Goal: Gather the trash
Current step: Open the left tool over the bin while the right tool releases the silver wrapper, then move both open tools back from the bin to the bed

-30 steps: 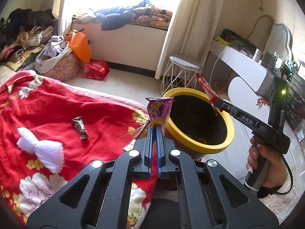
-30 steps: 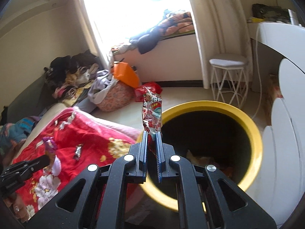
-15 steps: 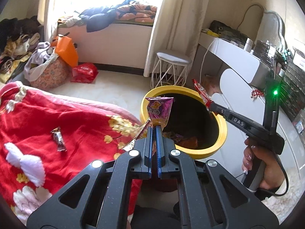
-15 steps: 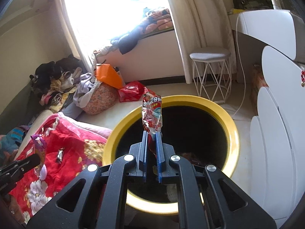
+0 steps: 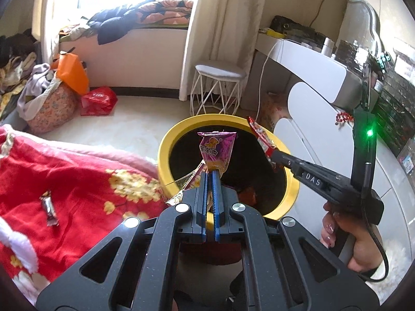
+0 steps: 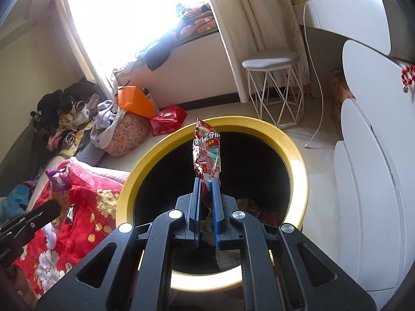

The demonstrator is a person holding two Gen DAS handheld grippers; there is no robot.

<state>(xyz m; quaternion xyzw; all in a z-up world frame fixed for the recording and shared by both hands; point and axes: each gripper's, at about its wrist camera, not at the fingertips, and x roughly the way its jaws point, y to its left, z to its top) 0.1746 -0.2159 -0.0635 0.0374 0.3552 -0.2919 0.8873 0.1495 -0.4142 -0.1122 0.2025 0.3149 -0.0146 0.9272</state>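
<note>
1. Blanket [image 5: 64, 181], red, lies at left with 1 small wrapper [image 5: 49, 211] on it, well apart from the bin.
2. Left gripper [image 5: 210, 172] is clamped on a purple packet [image 5: 217, 150], upright above the bin's [image 5: 166, 155] near-left rim.
3. Right gripper [image 6: 206, 180] pinches a red packet [image 6: 207, 153] over the bin's dark opening.

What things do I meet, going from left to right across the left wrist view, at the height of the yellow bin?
Red floral blanket → small dark candy wrapper lying on it → yellow bin → purple snack packet → red snack wrapper → right gripper → white cabinet.
</note>
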